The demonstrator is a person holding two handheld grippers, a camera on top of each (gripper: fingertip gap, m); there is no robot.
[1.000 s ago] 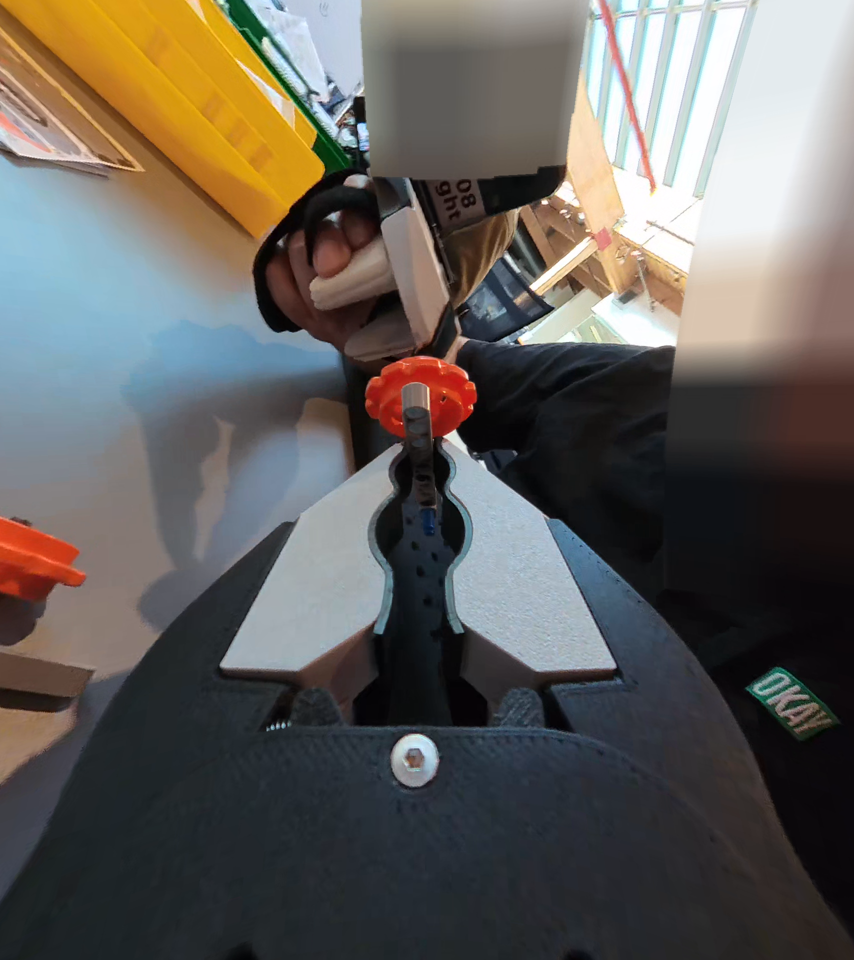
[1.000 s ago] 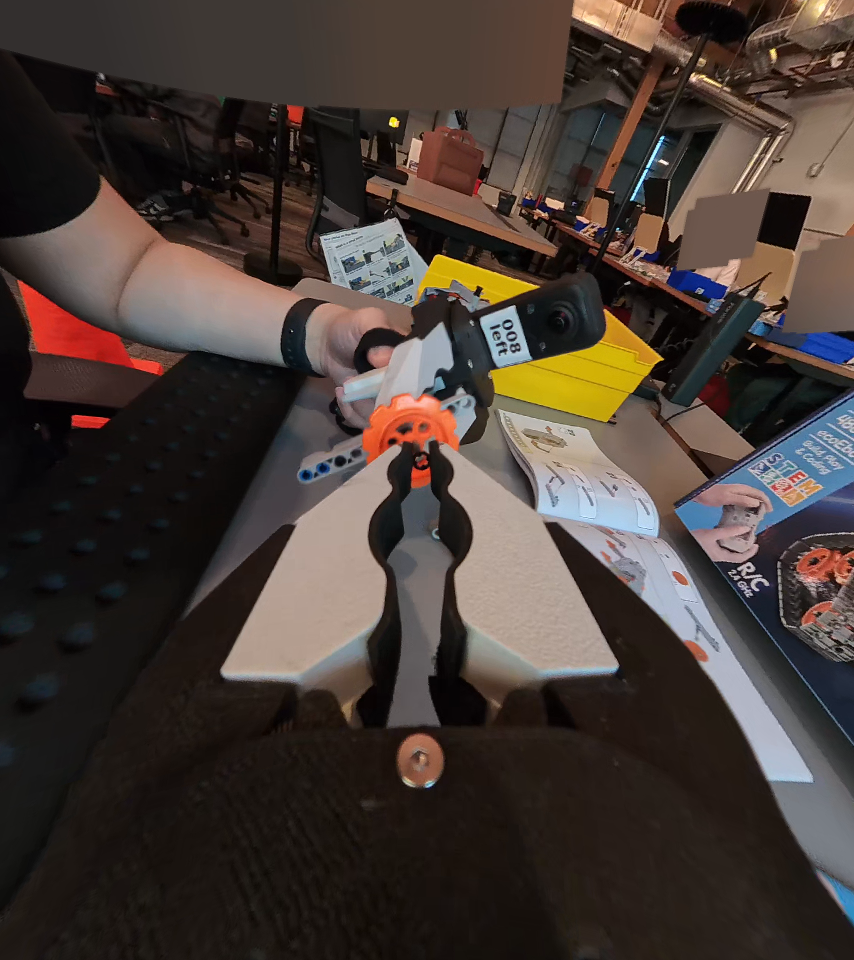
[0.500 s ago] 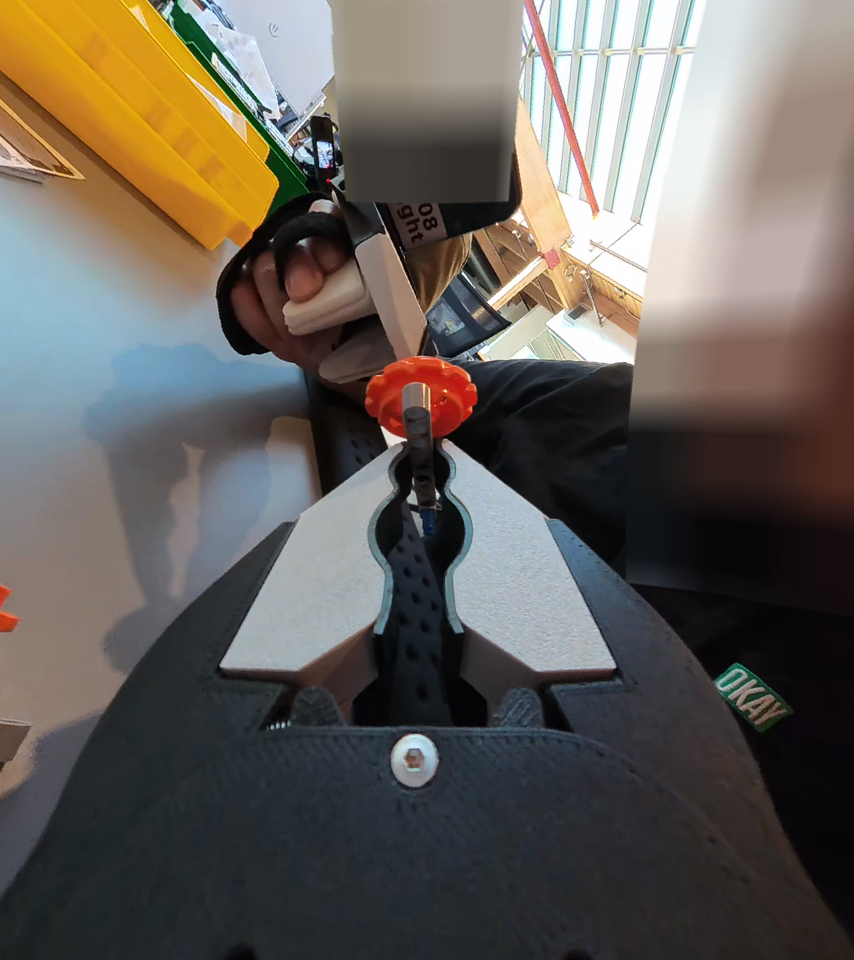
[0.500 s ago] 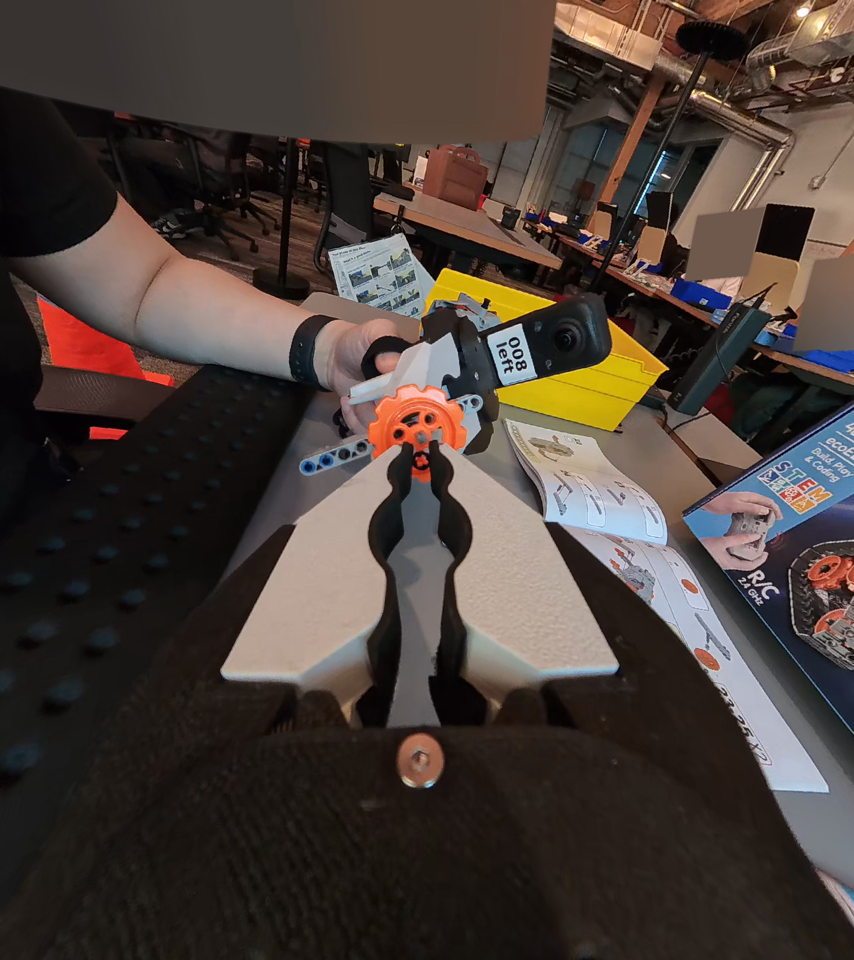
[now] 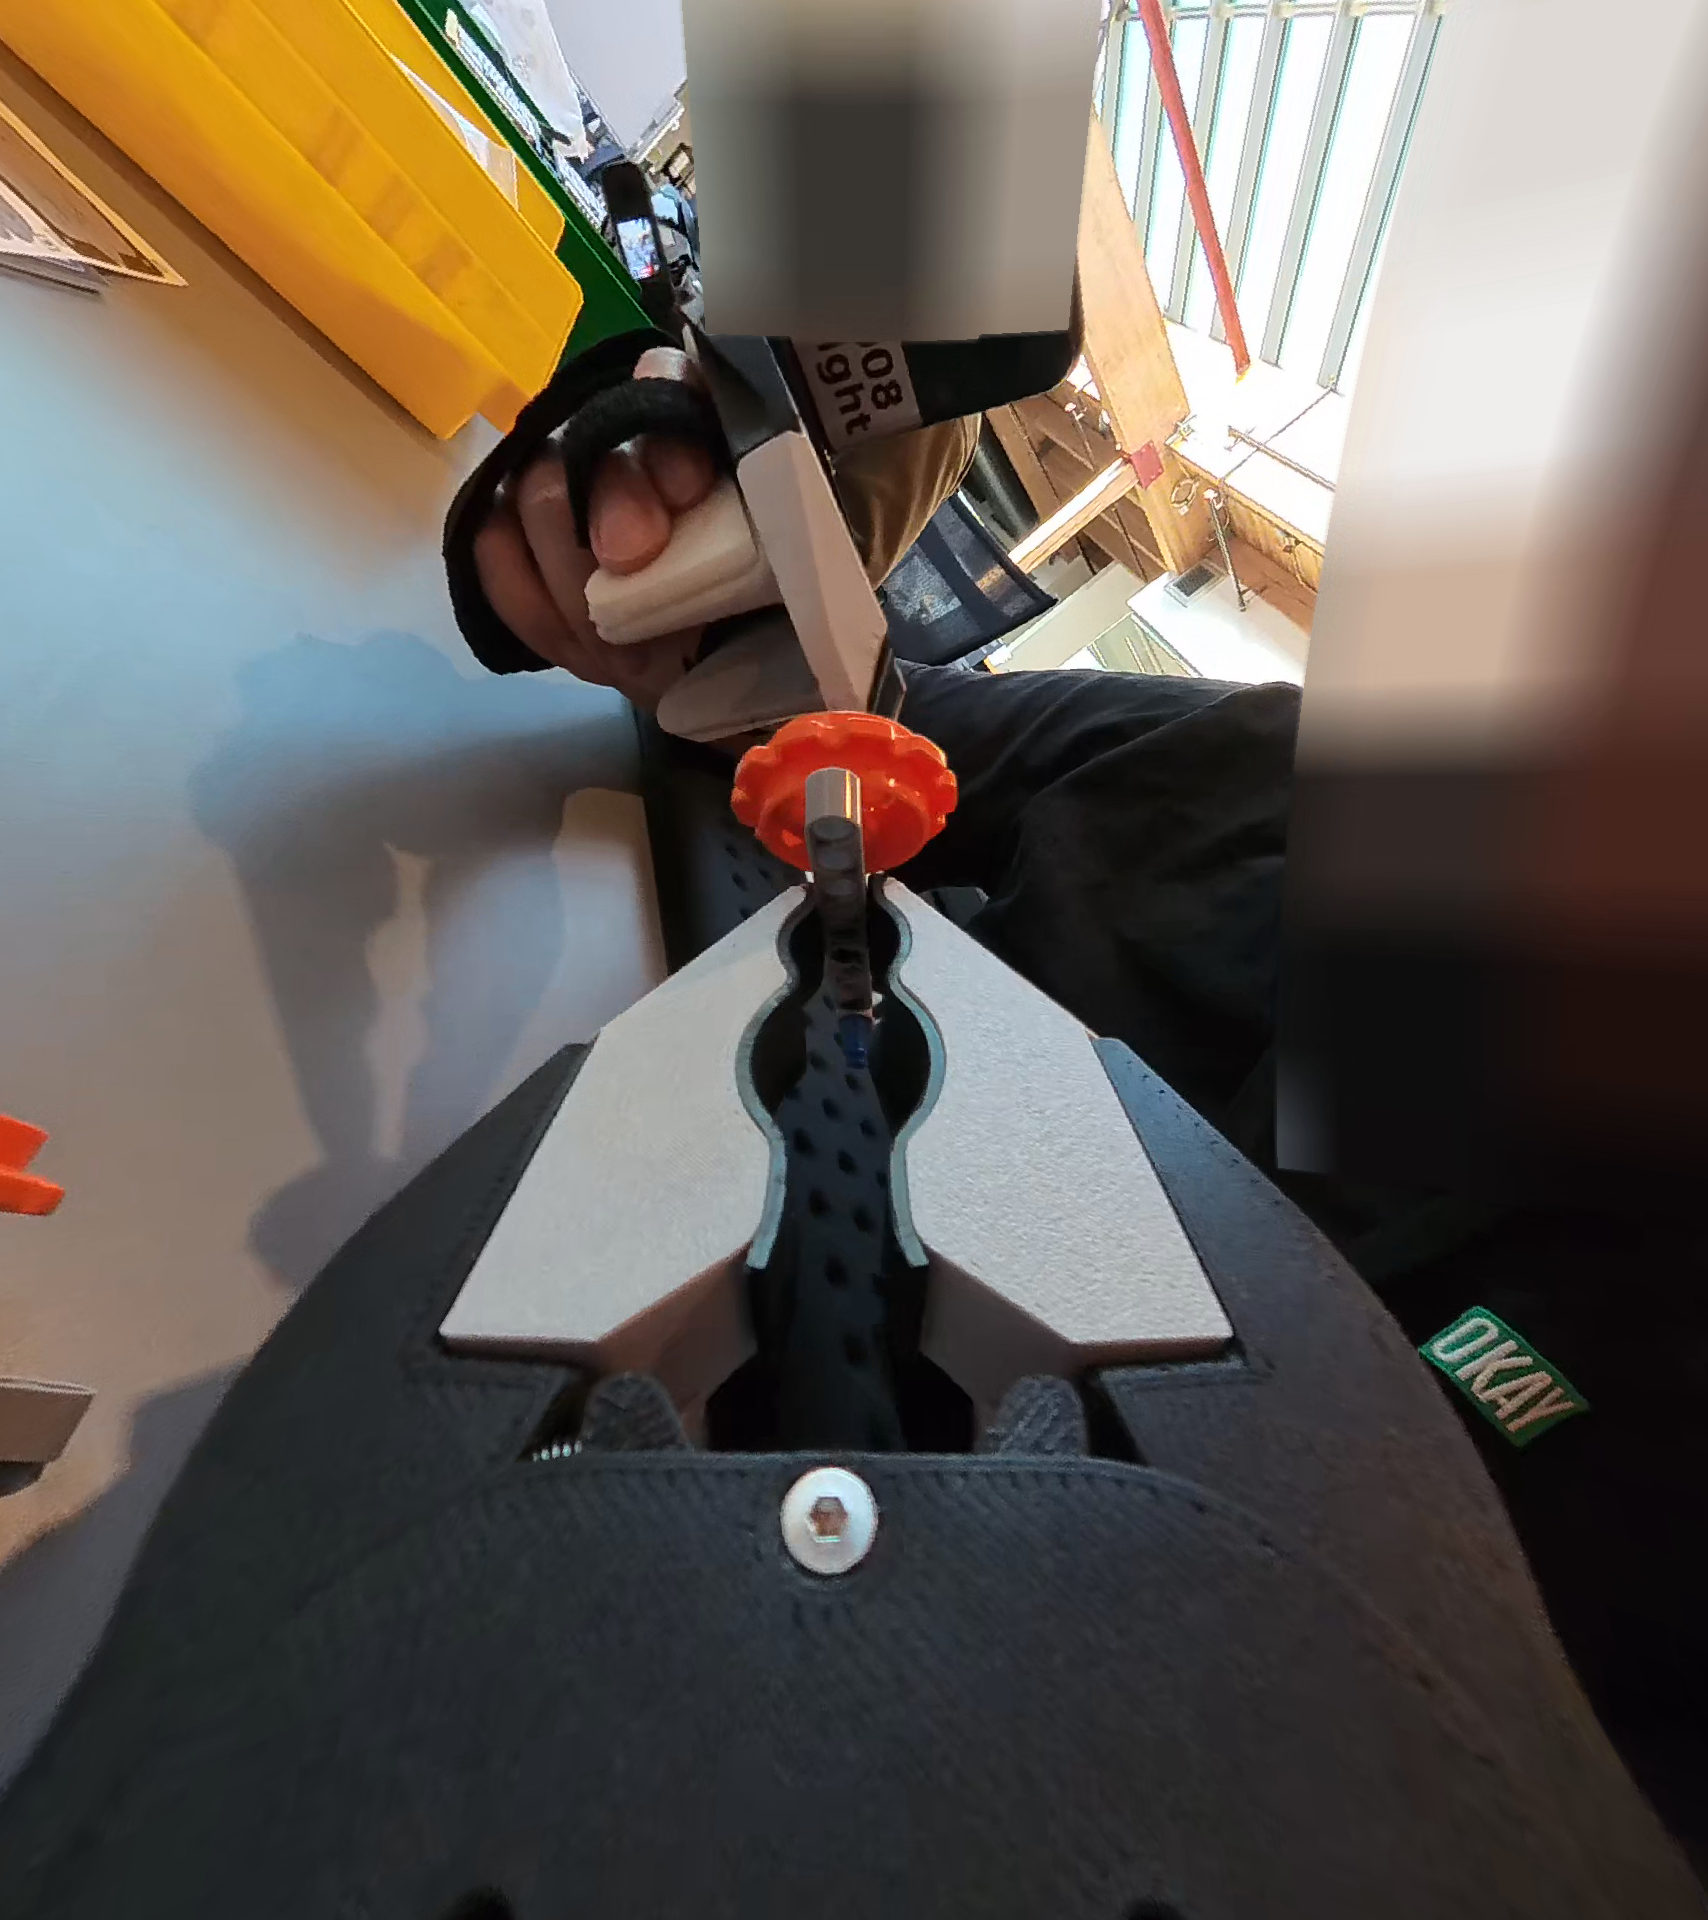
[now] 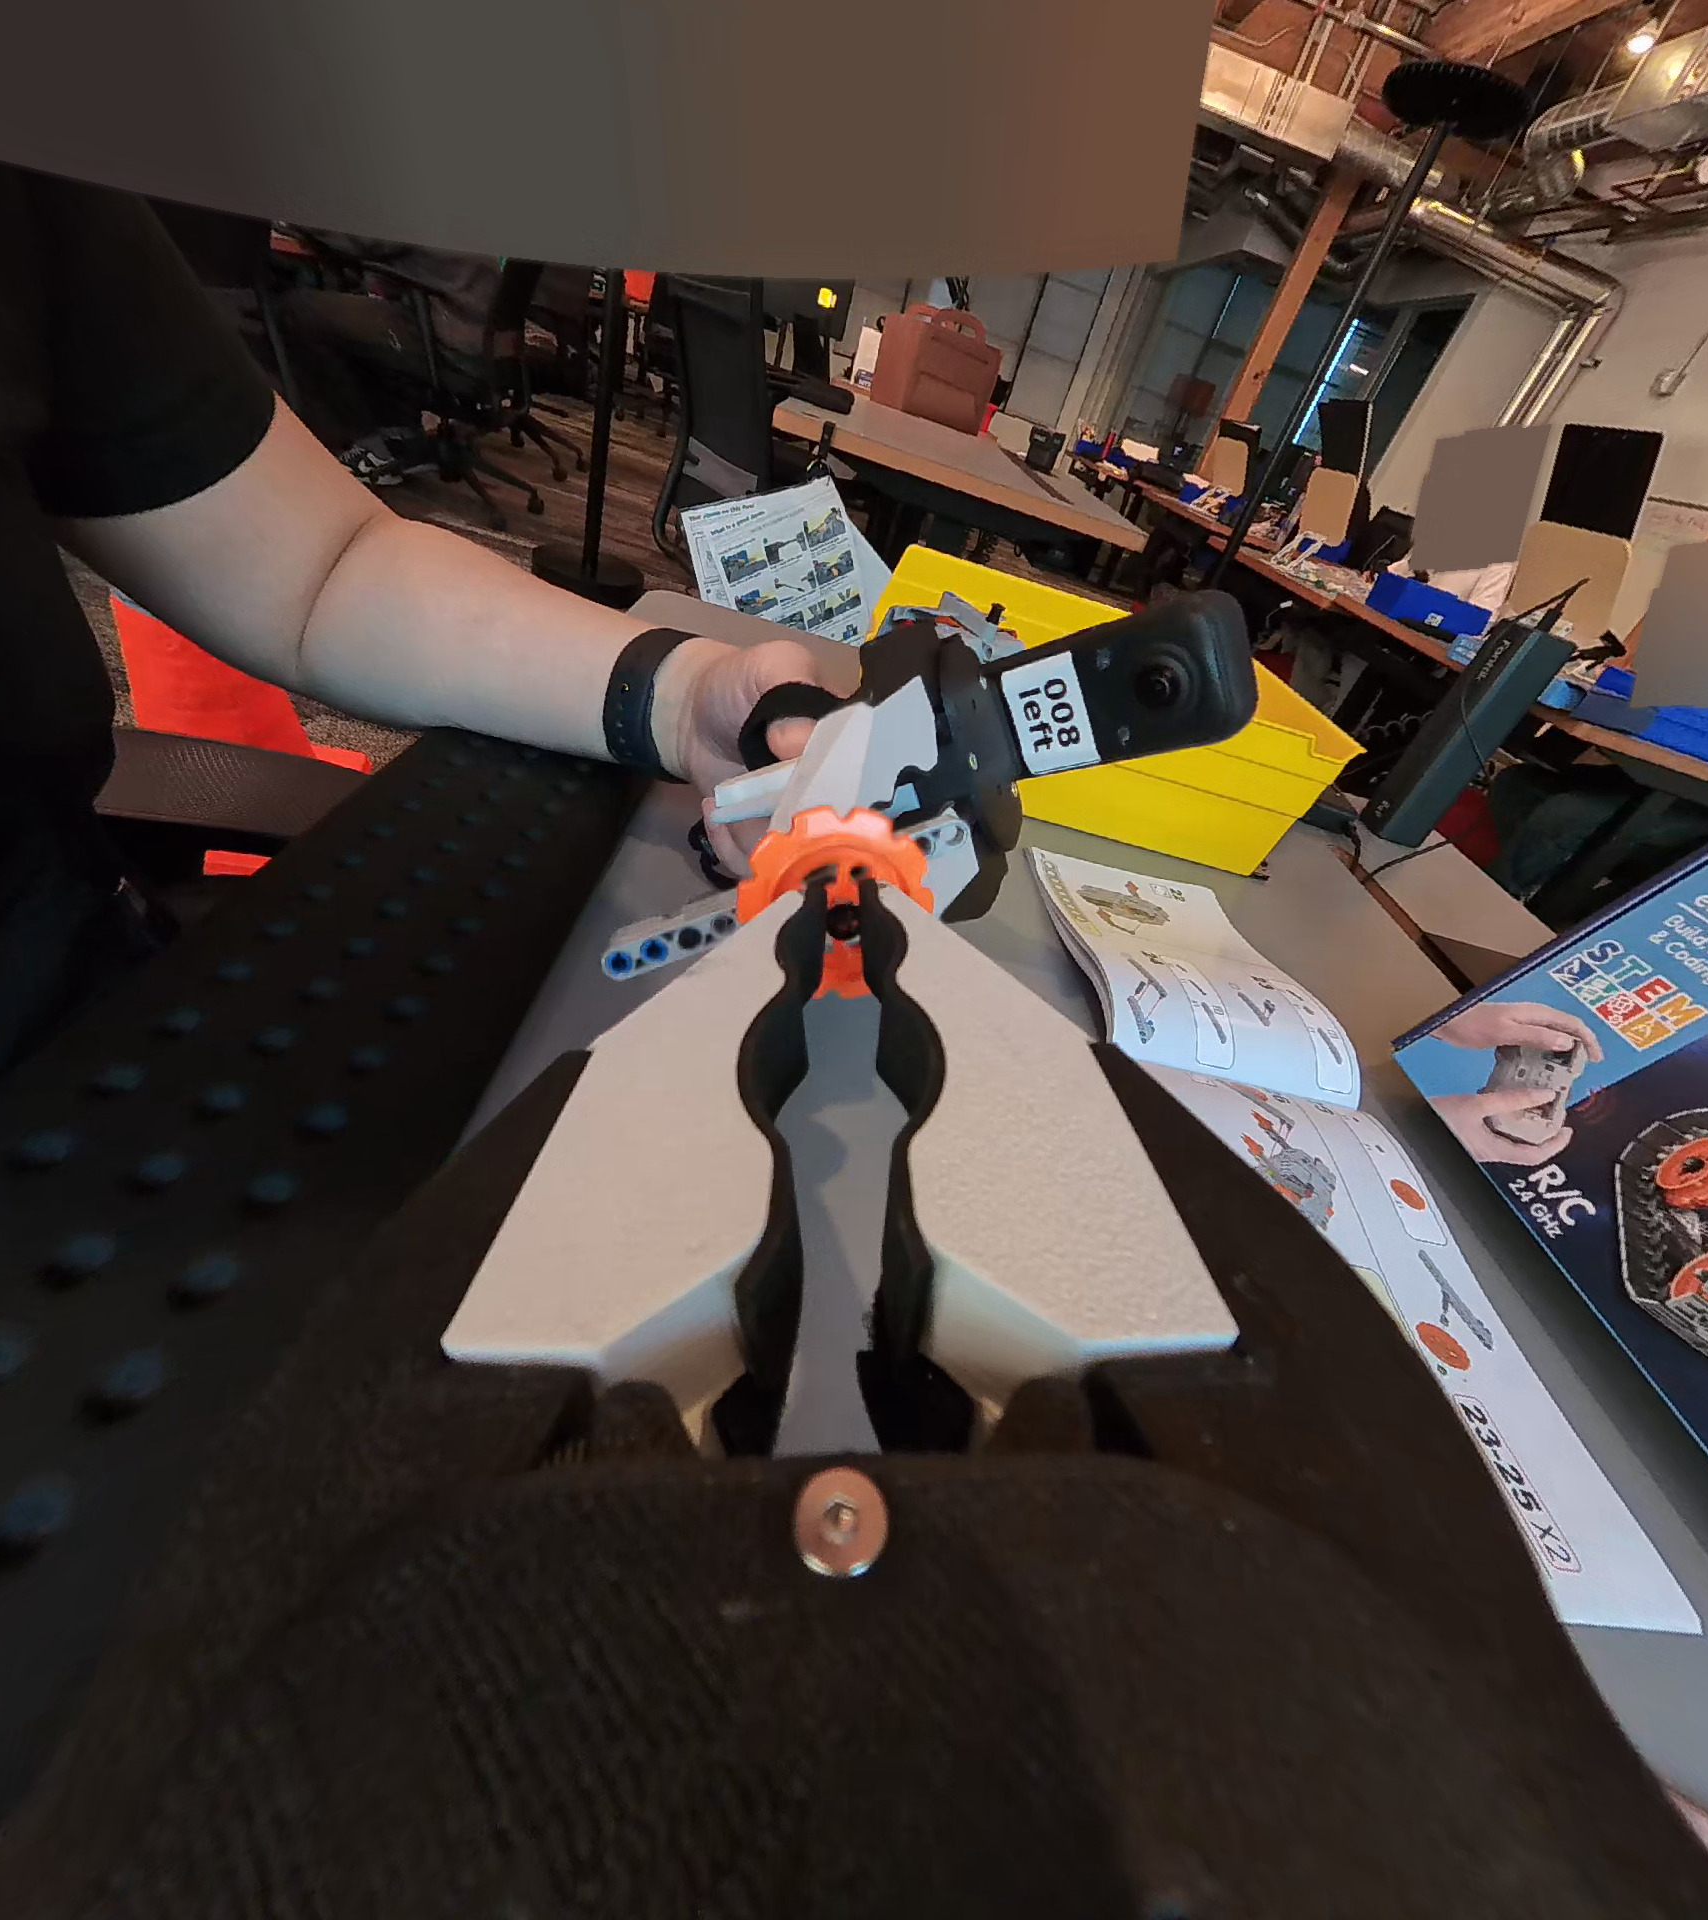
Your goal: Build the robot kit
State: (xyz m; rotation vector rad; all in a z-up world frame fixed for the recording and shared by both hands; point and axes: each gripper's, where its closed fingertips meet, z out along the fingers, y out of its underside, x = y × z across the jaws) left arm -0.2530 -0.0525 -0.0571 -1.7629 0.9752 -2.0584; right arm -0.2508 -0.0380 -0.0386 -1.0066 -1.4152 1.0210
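The grey desk (image 6: 1515,1382) carries a blue kit box (image 6: 1660,1091), a yellow bin (image 6: 1193,769) and an open instruction booklet (image 6: 1224,997). Above it, the left claw (image 5: 842,894) is clenched on a grey perforated beam (image 6: 668,940), and the right claw (image 6: 842,902) is clenched at the hub of an orange sprocket wheel (image 5: 845,790) sitting on that beam. Both grips are narrow, so any twist between the claws could pop the wheel off or let the beam slip.

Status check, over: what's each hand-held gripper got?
Left hand-held gripper shut on grey beam. Right hand-held gripper shut on orange gear at the beam's end. Nothing between them.
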